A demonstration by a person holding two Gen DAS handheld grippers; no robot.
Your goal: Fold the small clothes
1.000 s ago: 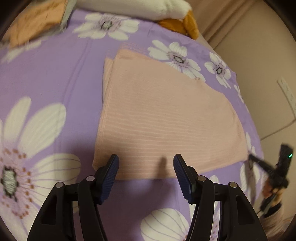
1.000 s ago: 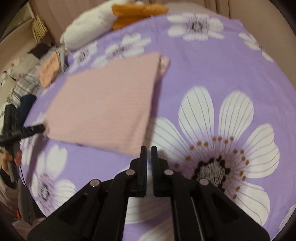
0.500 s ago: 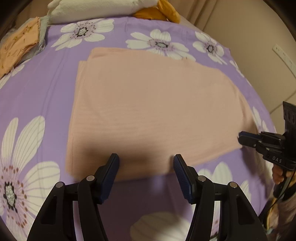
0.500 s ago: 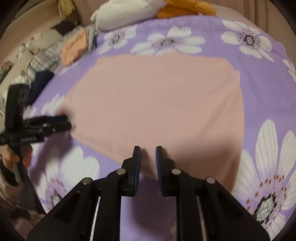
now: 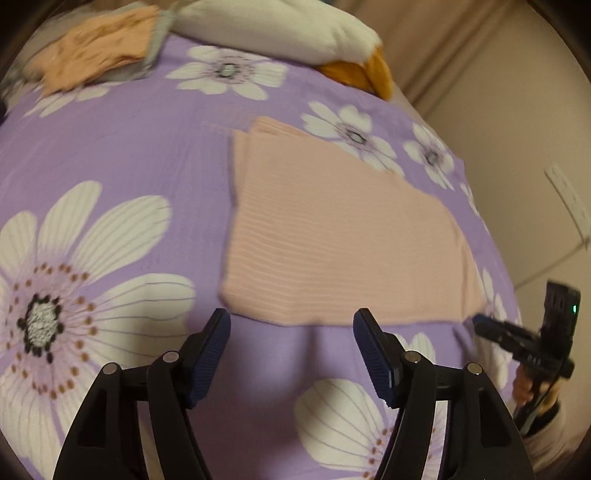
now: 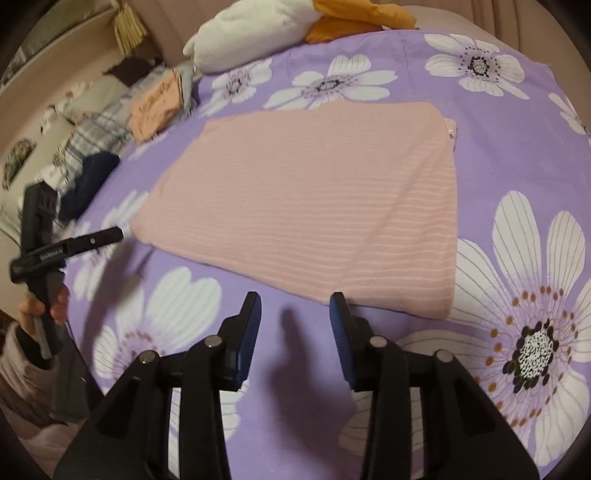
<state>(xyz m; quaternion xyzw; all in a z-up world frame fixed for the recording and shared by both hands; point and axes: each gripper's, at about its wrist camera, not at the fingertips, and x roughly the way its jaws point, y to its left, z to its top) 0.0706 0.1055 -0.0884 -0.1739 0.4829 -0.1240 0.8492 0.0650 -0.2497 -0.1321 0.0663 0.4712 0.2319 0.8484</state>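
Left claw [image 5: 291,330]: spread wide, empty, hovering just short of the near hem of the pink garment [image 5: 332,240].

Right claw [image 6: 295,312]: parted, empty, its right fingertip at the garment's [image 6: 314,192] near edge, close to the near right corner.

Pink garment: ribbed, folded flat, layered edges showing at one end; lies on the bed's purple flowered sheet [image 6: 498,122], straight ahead of both claws. Long axis runs crosswise to the right claw.

Judgement: each claw is level with its own end of the near hem; the next fold likely starts there.

Beyond: white-and-orange plush [image 6: 258,33], pile of other clothes [image 6: 110,136].
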